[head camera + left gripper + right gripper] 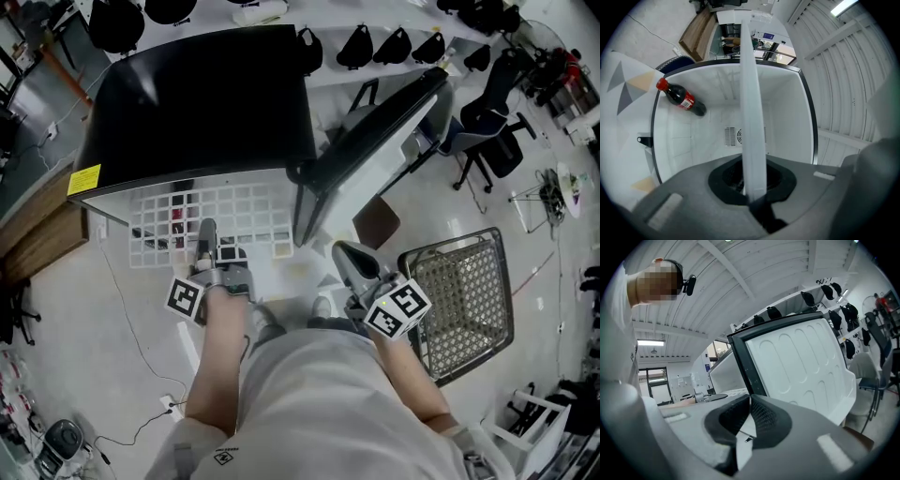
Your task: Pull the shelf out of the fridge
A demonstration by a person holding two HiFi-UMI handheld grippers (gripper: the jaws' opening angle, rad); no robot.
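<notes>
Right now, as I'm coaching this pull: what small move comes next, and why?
Probably draw the left gripper straight back toward the person: its jaws are clamped on the front edge of the white grid shelf, whose rear is inside the fridge.

In the head view the left tool (204, 234) points toward 12 o'clock, its jaws closed on the thin white edge of the shelf (752, 117). The bare left forearm (223, 347) runs back toward 6 o'clock. The right tool (349, 255) sits at 3 o'clock of the left one, angled toward 11 o'clock, with its pads meeting at the tips and nothing between them. The right forearm (412, 384) trails off toward 5 o'clock.
</notes>
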